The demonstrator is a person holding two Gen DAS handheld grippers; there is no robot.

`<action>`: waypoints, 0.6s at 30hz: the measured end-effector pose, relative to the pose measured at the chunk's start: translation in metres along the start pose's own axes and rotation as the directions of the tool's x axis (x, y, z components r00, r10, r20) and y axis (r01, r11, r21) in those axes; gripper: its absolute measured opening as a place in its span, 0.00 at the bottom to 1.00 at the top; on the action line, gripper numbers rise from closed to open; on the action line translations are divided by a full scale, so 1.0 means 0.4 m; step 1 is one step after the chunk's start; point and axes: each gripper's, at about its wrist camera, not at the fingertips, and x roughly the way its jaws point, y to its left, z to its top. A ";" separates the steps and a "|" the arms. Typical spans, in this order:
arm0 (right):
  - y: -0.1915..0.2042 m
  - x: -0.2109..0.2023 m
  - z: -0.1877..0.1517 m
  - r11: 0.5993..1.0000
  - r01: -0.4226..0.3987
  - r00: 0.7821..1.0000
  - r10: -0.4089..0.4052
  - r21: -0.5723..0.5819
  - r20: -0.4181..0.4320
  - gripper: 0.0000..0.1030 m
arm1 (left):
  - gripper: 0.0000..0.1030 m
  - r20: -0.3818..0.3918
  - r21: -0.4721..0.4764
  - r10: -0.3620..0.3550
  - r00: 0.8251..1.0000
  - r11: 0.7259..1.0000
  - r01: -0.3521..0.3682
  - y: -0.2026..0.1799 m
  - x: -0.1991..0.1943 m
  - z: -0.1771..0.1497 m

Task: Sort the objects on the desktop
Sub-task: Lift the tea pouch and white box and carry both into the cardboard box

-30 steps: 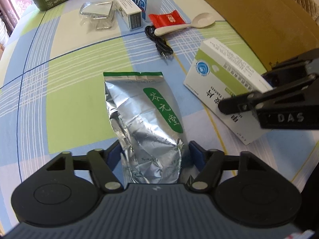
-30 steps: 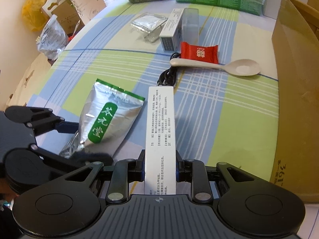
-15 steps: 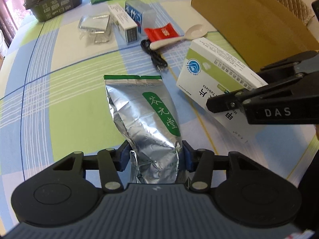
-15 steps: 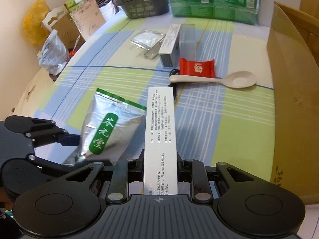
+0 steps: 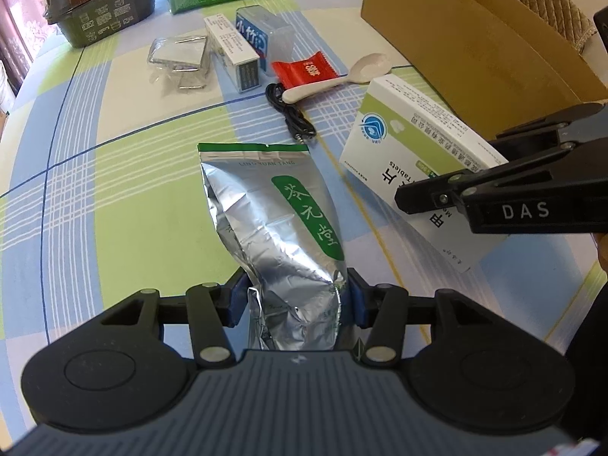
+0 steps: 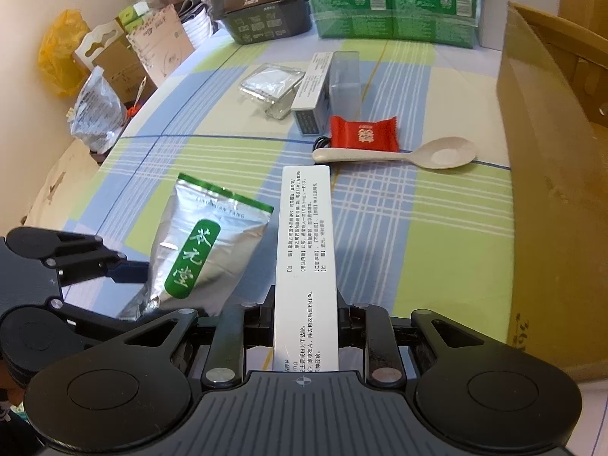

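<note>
Left gripper [image 5: 296, 300] jaws just closed in, now pinching near end of foil pouch [image 5: 273, 228], lying on checked tablecloth [image 5: 114, 190] toward 12 o'clock. Right gripper [image 6: 306, 323] clamped narrow on white medicine box [image 6: 307, 250], raised off cloth, at pouch's 3 o'clock. Spoon [image 6: 399, 154] beyond, 12 o'clock.

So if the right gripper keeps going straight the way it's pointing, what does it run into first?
Probably the spoon. The right gripper is shut on the white box, whose far end points toward the spoon's handle, with bare tablecloth between; depth is unclear.
</note>
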 end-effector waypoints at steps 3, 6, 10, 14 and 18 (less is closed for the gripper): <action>-0.005 -0.016 -0.001 1.000 0.012 1.000 -0.013 0.018 0.017 0.21 | 0.45 -0.011 0.003 0.002 1.000 1.000 -0.002 -0.011 -0.001 -0.002; -0.010 -0.044 -0.004 0.999 0.008 0.999 -0.010 0.044 0.042 0.21 | 0.45 -0.007 0.005 0.012 1.000 1.000 -0.012 -0.025 -0.015 -0.005; -0.001 -0.095 -0.012 0.997 -0.009 0.996 0.003 0.074 0.085 0.21 | 0.45 0.000 -0.001 0.017 1.000 1.000 -0.017 -0.048 -0.048 -0.017; 0.022 -0.156 -0.015 0.999 -0.001 0.993 -0.005 0.048 0.117 0.21 | 0.45 0.007 0.005 0.033 0.999 0.999 -0.033 -0.070 -0.087 -0.023; 0.018 -0.240 -0.013 0.999 0.011 0.986 -0.018 0.041 0.168 0.21 | 0.45 0.044 0.010 0.047 0.998 0.999 -0.048 -0.098 -0.148 -0.013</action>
